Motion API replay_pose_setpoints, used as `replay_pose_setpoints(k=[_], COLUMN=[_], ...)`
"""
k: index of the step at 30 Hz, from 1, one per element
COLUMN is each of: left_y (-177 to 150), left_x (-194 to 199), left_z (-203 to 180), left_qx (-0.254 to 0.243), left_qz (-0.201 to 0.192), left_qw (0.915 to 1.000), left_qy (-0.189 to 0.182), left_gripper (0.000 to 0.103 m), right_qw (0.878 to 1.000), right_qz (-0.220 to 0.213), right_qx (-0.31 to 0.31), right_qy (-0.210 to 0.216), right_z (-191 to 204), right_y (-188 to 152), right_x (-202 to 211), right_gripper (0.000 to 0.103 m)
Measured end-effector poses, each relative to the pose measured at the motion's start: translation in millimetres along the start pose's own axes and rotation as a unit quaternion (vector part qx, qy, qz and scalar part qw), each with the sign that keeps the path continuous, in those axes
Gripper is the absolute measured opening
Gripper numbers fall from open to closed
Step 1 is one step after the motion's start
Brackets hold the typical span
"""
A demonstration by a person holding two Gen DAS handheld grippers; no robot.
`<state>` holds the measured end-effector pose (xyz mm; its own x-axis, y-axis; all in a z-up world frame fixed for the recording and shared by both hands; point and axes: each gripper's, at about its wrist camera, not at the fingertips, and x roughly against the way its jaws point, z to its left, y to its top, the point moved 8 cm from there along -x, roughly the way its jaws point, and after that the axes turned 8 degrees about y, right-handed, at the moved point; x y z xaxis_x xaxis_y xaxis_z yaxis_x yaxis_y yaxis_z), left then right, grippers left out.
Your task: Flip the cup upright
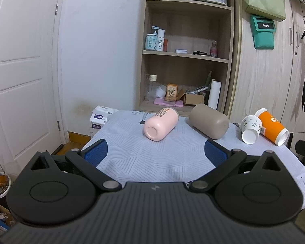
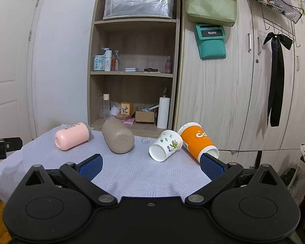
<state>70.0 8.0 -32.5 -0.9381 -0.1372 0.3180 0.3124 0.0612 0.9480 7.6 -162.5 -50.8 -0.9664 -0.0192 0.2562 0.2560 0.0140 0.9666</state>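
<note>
Several cups lie on their sides on the cloth-covered table [image 1: 152, 158]. A pink cup [image 1: 160, 124] [image 2: 72, 135] lies at the left, a taupe cup [image 1: 209, 123] [image 2: 118, 136] beside it, then a white floral paper cup [image 1: 251, 129] [image 2: 165, 145] and an orange paper cup [image 1: 272, 126] [image 2: 197, 140] at the right. My left gripper [image 1: 155, 152] is open and empty, short of the pink and taupe cups. My right gripper [image 2: 151, 165] is open and empty, in front of the white cup; its right pad [image 2: 211, 165] is near the orange cup's mouth.
A wooden shelf unit [image 1: 185, 50] [image 2: 132, 71] with bottles and boxes stands behind the table. A wardrobe [image 2: 233, 81] is at the right, a white door [image 1: 20, 71] at the left. The table's edges drop off on both sides.
</note>
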Motion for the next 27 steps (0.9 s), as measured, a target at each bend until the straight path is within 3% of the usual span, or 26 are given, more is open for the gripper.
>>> replay_pose_setpoints(k=[27], left_y=[4], left_x=[8], left_z=[-6], left_qx=[-0.009], left_qz=[-0.011], left_qw=[0.9998], left_qy=[-0.014], left_gripper=[0.103], right_qw=[1.0], right_qz=[0.013], right_qx=[-0.002], right_qy=[-0.011], right_z=[-7], right_y=[-2], right_x=[-3], right_gripper=[0.103])
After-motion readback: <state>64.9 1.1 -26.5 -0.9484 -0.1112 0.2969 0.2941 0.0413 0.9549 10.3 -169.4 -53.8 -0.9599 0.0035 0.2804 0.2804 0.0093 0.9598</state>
